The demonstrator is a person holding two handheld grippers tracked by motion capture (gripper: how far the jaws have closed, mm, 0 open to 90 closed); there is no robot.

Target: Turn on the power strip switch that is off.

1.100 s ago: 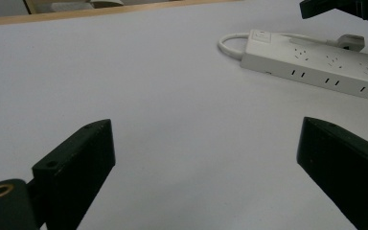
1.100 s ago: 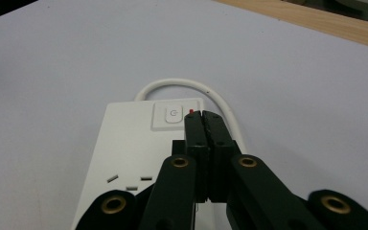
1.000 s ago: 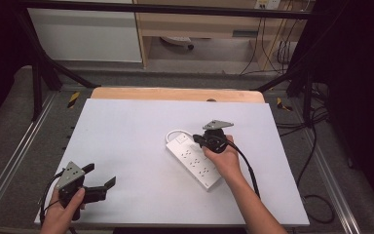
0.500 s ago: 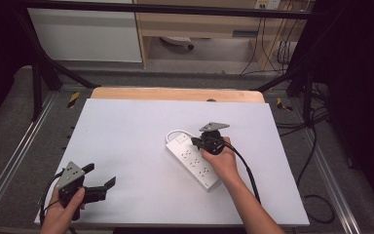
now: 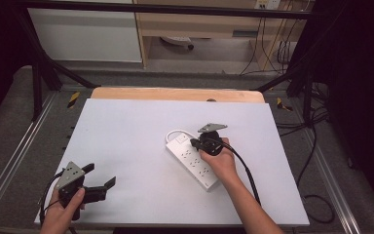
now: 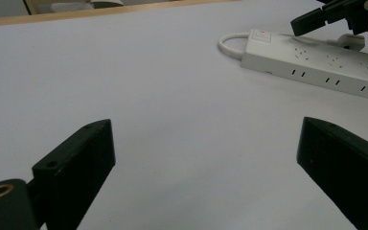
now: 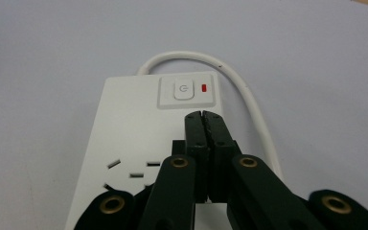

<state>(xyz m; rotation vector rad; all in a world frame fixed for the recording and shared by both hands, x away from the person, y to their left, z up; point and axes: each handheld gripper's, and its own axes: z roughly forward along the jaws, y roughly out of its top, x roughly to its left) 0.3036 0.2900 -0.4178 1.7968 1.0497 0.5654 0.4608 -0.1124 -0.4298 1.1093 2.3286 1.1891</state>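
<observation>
A white power strip lies at an angle near the middle of the white table, its cord looping off the far end. Its power button has a red light beside it. My right gripper is shut with nothing between its jaws, and its tips hover just short of the button, over the strip. My left gripper rests at the table's near left corner, open and empty, pointing toward the strip. The right gripper's jaws appear at the top right of the left gripper view.
A wooden strip runs along the table's far edge. Dark frame bars and cables stand beyond the table's sides. A cable trails from the right gripper along the forearm.
The right gripper has slid a little toward the strip's switch end. The left gripper has stayed put.
</observation>
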